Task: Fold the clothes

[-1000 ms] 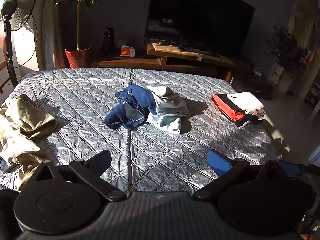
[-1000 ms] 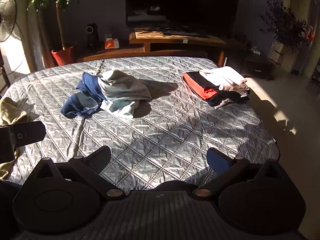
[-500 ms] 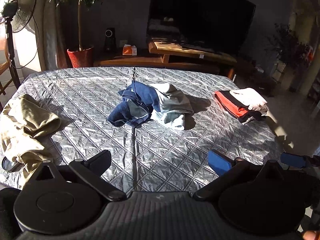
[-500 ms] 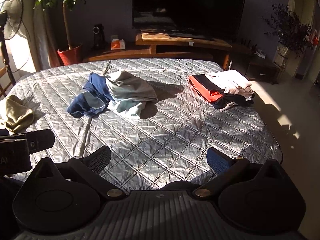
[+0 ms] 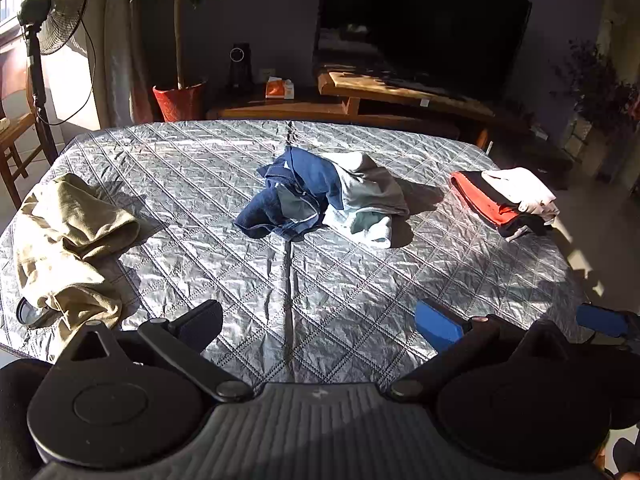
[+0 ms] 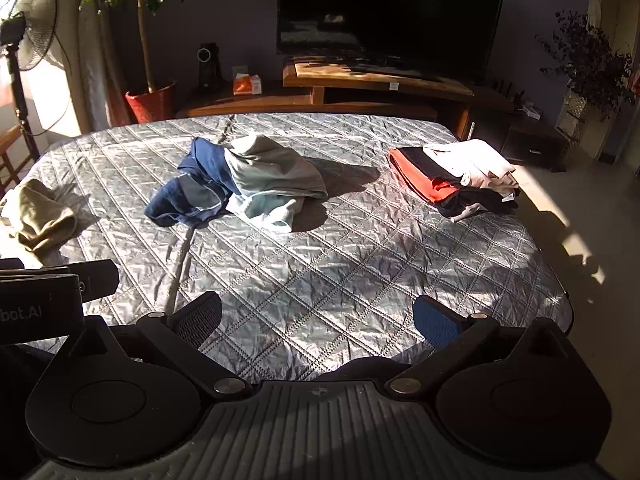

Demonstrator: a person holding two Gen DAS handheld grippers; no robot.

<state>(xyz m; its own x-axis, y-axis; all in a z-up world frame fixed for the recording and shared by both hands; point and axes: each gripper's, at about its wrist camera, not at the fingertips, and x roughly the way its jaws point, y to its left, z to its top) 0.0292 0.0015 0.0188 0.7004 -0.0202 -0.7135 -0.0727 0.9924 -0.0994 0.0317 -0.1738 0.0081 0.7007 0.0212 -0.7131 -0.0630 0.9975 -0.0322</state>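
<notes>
- Crumpled clothes, a heap of navy blue, grey and pale mint fabric (image 5: 324, 196) (image 6: 240, 188), are lying at the centre of the left wrist frame and centre left of the right wrist frame, on a silver quilted bedspread (image 5: 320, 280) (image 6: 340, 260).
- An olive-tan rumpled garment (image 5: 64, 240) (image 6: 40, 216) is being shown at the left edge.
- A folded stack of red, black and white clothes (image 5: 508, 200) (image 6: 456, 178) is resting at the right.
- The left gripper (image 5: 320, 322) is being held with its jaws spread wide, nothing between them, low over the bedspread.
- The right gripper (image 6: 316, 318) is likewise being held wide apart and empty.
- A standing black fan (image 5: 52, 12) is being seen upper left.
</notes>
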